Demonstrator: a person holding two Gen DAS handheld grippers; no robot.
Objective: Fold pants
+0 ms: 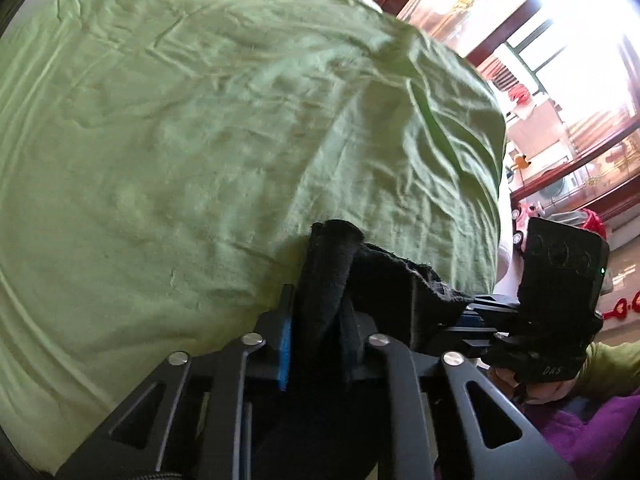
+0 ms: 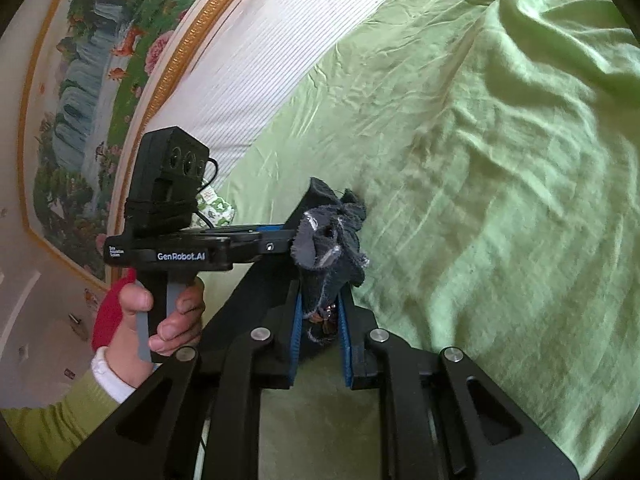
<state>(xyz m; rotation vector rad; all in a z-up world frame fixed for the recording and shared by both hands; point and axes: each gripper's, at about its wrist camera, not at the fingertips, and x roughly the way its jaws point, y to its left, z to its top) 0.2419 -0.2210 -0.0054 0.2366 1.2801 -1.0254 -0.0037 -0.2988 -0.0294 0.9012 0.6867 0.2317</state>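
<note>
The pants are dark denim with a frayed hem. In the left wrist view my left gripper [image 1: 320, 320] is shut on a bunched fold of the dark pants [image 1: 340, 272], held above the bed. My right gripper [image 1: 472, 320] comes in from the right and grips the same cloth beside it. In the right wrist view my right gripper [image 2: 320, 312] is shut on a frayed grey-blue edge of the pants [image 2: 328, 248]. My left gripper [image 2: 276, 246] shows side-on at the left, its fingers meeting the same bunch. The rest of the pants is hidden below the grippers.
A wrinkled green sheet [image 1: 200, 140] covers the bed [image 2: 480, 200] under both grippers. A white ribbed headboard [image 2: 272, 60] and a framed painting [image 2: 100, 80] stand at the bed's head. Windows and wooden shelves [image 1: 560, 120] lie beyond the bed's far edge.
</note>
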